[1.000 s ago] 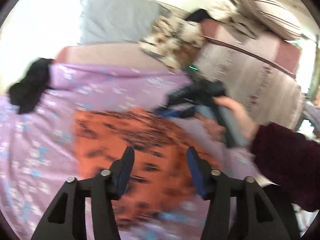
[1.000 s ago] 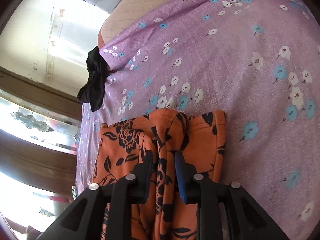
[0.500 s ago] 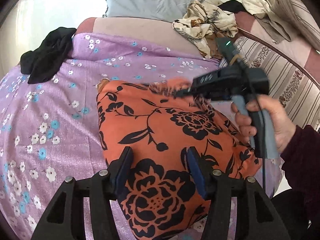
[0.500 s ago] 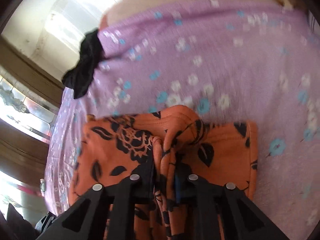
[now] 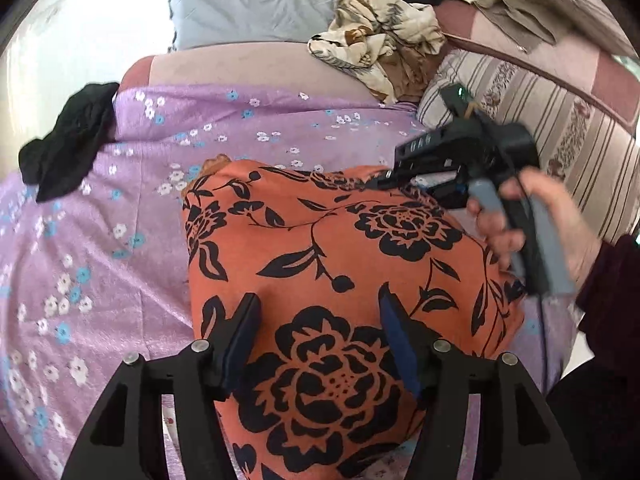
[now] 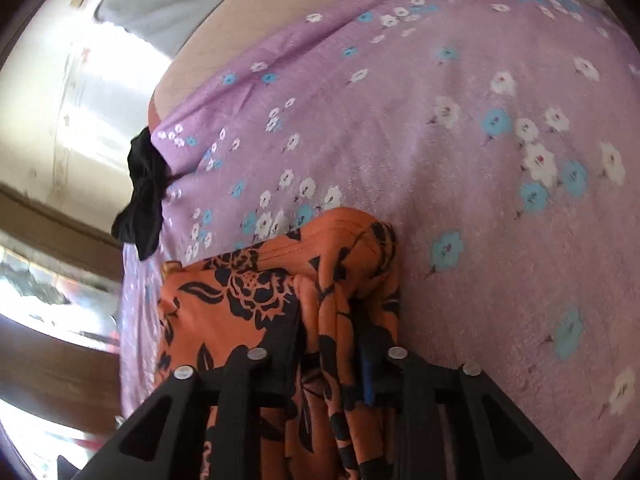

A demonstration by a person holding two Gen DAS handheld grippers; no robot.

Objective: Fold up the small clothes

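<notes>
An orange garment with black flowers (image 5: pixel 320 248) lies on the purple flowered bedsheet (image 5: pixel 120 240). My left gripper (image 5: pixel 318 320) is open, its fingers spread just above the garment's near part. My right gripper (image 6: pixel 330 344) is shut on a bunched fold of the orange garment (image 6: pixel 256 292) at its far right edge. In the left wrist view the right gripper (image 5: pixel 404 172) is held by a hand at the garment's upper right.
A black garment (image 5: pixel 68 140) lies at the sheet's far left corner. A grey pillow (image 5: pixel 260 0), a crumpled beige printed cloth (image 5: pixel 380 44) and a striped cushion (image 5: pixel 540 120) sit at the back and right. The black garment also shows in the right wrist view (image 6: pixel 146 196).
The left gripper has come closer over the orange garment, which now lies spread. The right gripper stays shut on its fold and has shifted slightly.
</notes>
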